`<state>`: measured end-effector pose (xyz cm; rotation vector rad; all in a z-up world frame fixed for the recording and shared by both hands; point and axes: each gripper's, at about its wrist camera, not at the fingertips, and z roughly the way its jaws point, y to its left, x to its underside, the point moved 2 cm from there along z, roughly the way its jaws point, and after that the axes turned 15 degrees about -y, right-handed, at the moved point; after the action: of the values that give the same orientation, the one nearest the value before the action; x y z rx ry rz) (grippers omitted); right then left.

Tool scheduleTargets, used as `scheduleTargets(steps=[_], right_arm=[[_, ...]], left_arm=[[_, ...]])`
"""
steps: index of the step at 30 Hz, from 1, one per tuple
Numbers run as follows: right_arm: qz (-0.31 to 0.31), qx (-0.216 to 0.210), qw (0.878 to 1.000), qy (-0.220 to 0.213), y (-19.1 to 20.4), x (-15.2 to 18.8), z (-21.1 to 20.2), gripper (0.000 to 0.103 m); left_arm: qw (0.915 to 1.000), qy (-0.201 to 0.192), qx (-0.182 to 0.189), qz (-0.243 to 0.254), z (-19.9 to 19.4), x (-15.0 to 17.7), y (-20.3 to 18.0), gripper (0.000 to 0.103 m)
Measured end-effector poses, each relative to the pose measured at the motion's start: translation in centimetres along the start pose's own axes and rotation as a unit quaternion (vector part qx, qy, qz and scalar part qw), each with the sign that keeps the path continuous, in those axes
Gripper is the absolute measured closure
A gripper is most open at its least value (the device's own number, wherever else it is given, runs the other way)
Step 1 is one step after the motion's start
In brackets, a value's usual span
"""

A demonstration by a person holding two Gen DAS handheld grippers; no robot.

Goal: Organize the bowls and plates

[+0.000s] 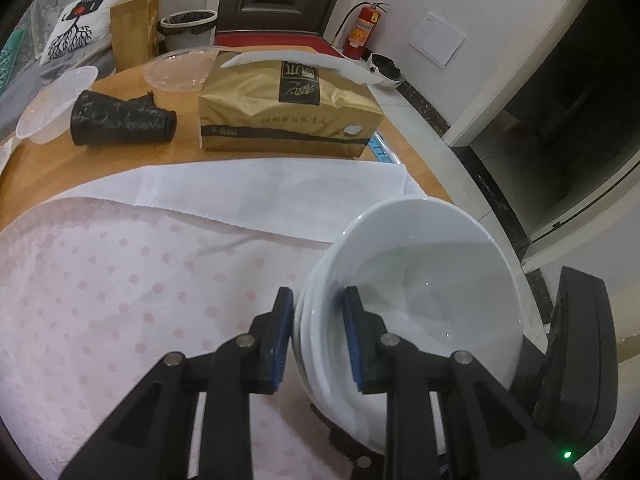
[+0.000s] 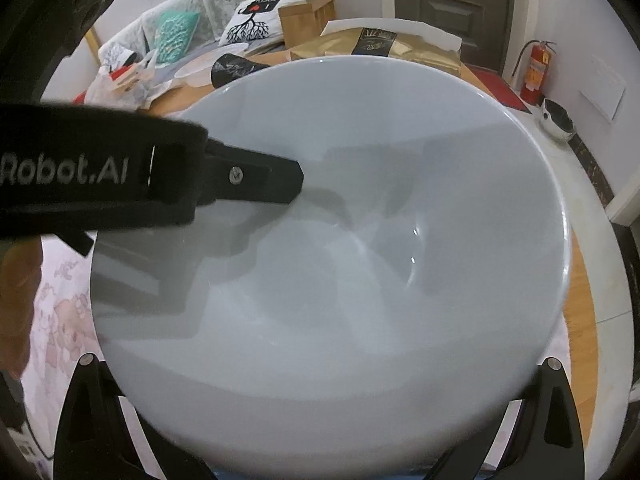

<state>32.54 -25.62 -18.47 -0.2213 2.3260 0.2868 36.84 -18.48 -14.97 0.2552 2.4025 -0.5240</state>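
A stack of white bowls (image 1: 432,280) is tilted at the right edge of the table. My left gripper (image 1: 318,336) is shut on the stack's near rim, one blue pad inside the top bowl and one outside. In the right wrist view the top bowl (image 2: 340,240) fills the frame, and the left gripper's finger (image 2: 256,178) reaches into it from the left. My right gripper's arms spread wide at both lower corners under the bowl; its fingertips are hidden by the bowl.
A pink dotted cloth (image 1: 120,288) and a white cloth (image 1: 248,188) cover the wooden table (image 1: 120,152). Behind them lie a gold tissue pack (image 1: 288,108), a black bag roll (image 1: 120,120) and clear plastic containers (image 1: 52,108). The right gripper's body (image 1: 576,352) is at the right.
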Motion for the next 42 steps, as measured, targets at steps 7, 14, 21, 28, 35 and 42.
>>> scheduleTargets(steps=[7, 14, 21, 28, 35, 42], right_arm=[[-0.002, 0.000, 1.000, 0.002, -0.2, -0.5, 0.4, 0.003], [-0.003, 0.005, 1.000, -0.018, -0.3, -0.8, -0.2, 0.005], [-0.021, 0.009, 0.999, -0.046, 0.5, -1.1, -2.0, 0.005], [-0.022, 0.006, 0.998, -0.065, 1.5, -1.6, -3.7, 0.005], [-0.026, 0.006, 0.997, -0.077, 2.0, -1.6, -5.9, 0.005], [-0.031, 0.007, 0.996, -0.084, 2.8, -1.3, -7.5, 0.005]], left_arm=[[0.9999, 0.002, 0.009, -0.006, -0.1, 0.1, 0.2, 0.082], [0.9999, -0.004, 0.006, 0.010, -0.7, 0.0, -0.4, 0.082], [0.9996, -0.013, 0.004, 0.024, -2.6, -0.3, -1.2, 0.082], [0.9990, -0.023, -0.003, 0.038, -5.1, -0.5, -2.1, 0.082], [0.9985, -0.032, -0.006, 0.045, -7.6, -0.5, -3.0, 0.082], [0.9979, -0.036, -0.007, 0.053, -9.4, 0.1, -4.1, 0.082]])
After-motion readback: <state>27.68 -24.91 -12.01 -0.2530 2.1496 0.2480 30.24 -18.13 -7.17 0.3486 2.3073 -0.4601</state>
